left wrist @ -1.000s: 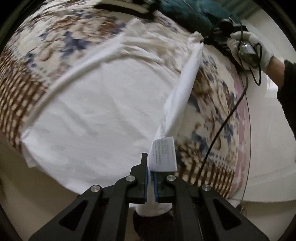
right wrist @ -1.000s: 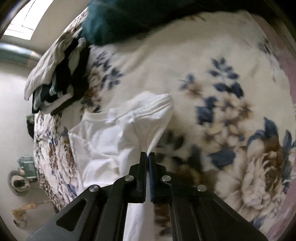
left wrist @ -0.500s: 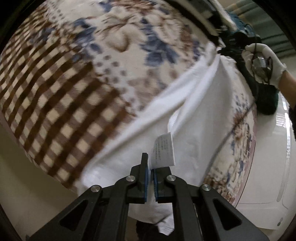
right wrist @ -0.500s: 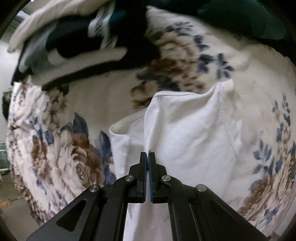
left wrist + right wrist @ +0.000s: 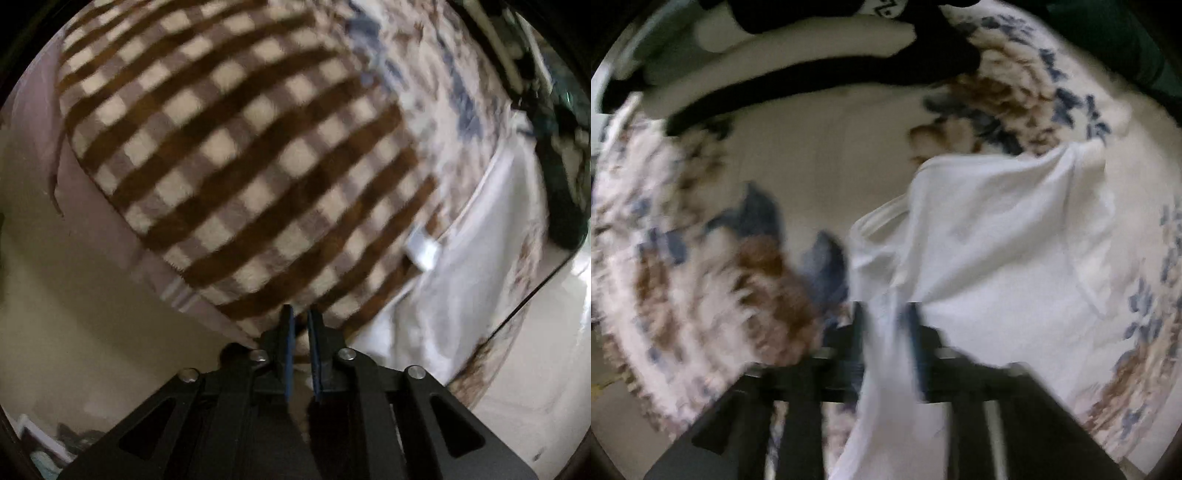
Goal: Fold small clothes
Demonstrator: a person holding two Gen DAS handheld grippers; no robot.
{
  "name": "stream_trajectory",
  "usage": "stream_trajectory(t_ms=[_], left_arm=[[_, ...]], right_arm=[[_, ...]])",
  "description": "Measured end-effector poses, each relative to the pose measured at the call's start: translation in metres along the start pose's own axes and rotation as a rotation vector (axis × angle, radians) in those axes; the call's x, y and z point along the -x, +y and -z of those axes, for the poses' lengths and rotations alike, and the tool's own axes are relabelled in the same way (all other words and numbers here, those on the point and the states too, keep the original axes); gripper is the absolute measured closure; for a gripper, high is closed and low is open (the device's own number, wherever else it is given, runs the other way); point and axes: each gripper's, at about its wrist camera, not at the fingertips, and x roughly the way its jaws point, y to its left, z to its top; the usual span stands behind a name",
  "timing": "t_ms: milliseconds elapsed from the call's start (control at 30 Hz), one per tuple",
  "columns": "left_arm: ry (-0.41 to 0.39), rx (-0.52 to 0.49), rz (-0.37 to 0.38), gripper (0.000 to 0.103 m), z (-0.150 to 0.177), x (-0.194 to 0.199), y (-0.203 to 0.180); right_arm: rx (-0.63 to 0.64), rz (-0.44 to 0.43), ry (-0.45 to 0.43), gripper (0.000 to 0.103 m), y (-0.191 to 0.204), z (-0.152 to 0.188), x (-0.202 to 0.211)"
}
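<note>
We see the white cotton T-shirt [image 5: 1004,236] lying folded over on the floral fleece blanket [image 5: 812,166] that covers the bed, its neckline toward the middle of the right wrist view and a sleeve hem reaching the upper right. Both pictures are smeared, so seams and edges are hard to follow.

The right gripper [image 5: 886,314] points down at the shirt. Its jaws have just been opening and now stand apart, with a strip of white cloth running between them and down under the gripper body; we cannot make out either pad pressing on it, and the lower end of that strip is cut off by the frame. Along the top edge lies a pile of dark and cream clothes [image 5: 798,48], only partly in view.

The left gripper [image 5: 300,325] hangs over the brown and cream checked border [image 5: 240,166] of the blanket. Its jaws have just been opening too, leaving a narrow slit between the blue pads, and nothing lies in it. From this camera the shirt [image 5: 480,258] lies off to the right, well apart from the gripper, with its small white care label [image 5: 423,249] sticking out at the folded edge. A black cable [image 5: 532,295] crosses the far right. The upper right corner holds dark shapes that we cannot identify.
</note>
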Motion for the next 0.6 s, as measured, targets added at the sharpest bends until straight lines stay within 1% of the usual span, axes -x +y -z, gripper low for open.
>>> stream_trajectory(t_ms=[33, 67, 100, 133, 167, 200, 233, 300, 333, 367, 400, 467, 500, 533, 600], left_arm=[[-0.010, 0.006, 0.048, 0.086, -0.002, 0.005, -0.007], [-0.013, 0.006, 0.094, 0.079, -0.004, 0.006, -0.016], [-0.011, -0.004, 0.122, 0.073, -0.006, 0.006, -0.025], [-0.004, -0.031, 0.135, 0.069, -0.007, 0.003, -0.040], [0.004, -0.074, 0.130, 0.066, -0.007, -0.002, -0.058], [0.010, -0.111, 0.125, 0.066, -0.007, -0.007, -0.070], [0.030, -0.168, 0.106, 0.066, -0.005, -0.018, -0.088], [0.071, -0.245, 0.052, 0.066, 0.002, -0.038, -0.106], [0.100, -0.312, -0.022, 0.066, 0.010, -0.052, -0.111], [0.130, -0.367, -0.085, 0.066, 0.018, -0.062, -0.112], [0.151, -0.401, -0.111, 0.066, 0.026, -0.065, -0.109], [0.171, -0.461, -0.149, 0.065, 0.040, -0.058, -0.093], [0.195, -0.475, -0.196, 0.066, 0.045, -0.056, -0.086], [0.221, -0.485, -0.245, 0.066, 0.050, -0.053, -0.074], [0.259, -0.456, -0.274, 0.066, 0.054, -0.043, -0.044]], right_arm=[[0.003, -0.026, -0.004, 0.049, -0.002, 0.006, 0.007], [0.011, -0.050, -0.013, 0.048, -0.004, 0.015, 0.015], [0.021, -0.064, -0.018, 0.048, -0.006, 0.025, 0.022], [0.034, -0.082, -0.019, 0.048, -0.008, 0.039, 0.031], [0.042, -0.099, -0.013, 0.048, -0.010, 0.053, 0.038], [0.049, -0.114, -0.004, 0.048, -0.013, 0.071, 0.045], [0.051, -0.127, 0.003, 0.048, -0.019, 0.093, 0.052], [0.049, -0.134, 0.030, 0.048, -0.031, 0.137, 0.060], [0.039, -0.129, 0.051, 0.048, -0.042, 0.170, 0.062], [0.030, -0.125, 0.066, 0.048, -0.048, 0.188, 0.062], [0.019, -0.116, 0.092, 0.048, -0.055, 0.211, 0.059], [0.001, -0.084, 0.142, 0.048, -0.076, 0.258, 0.051], [-0.008, -0.074, 0.183, 0.048, -0.083, 0.285, 0.043], [-0.013, -0.080, 0.210, 0.048, -0.090, 0.301, 0.038], [-0.047, -0.113, 0.260, 0.048, -0.099, 0.336, 0.025]])
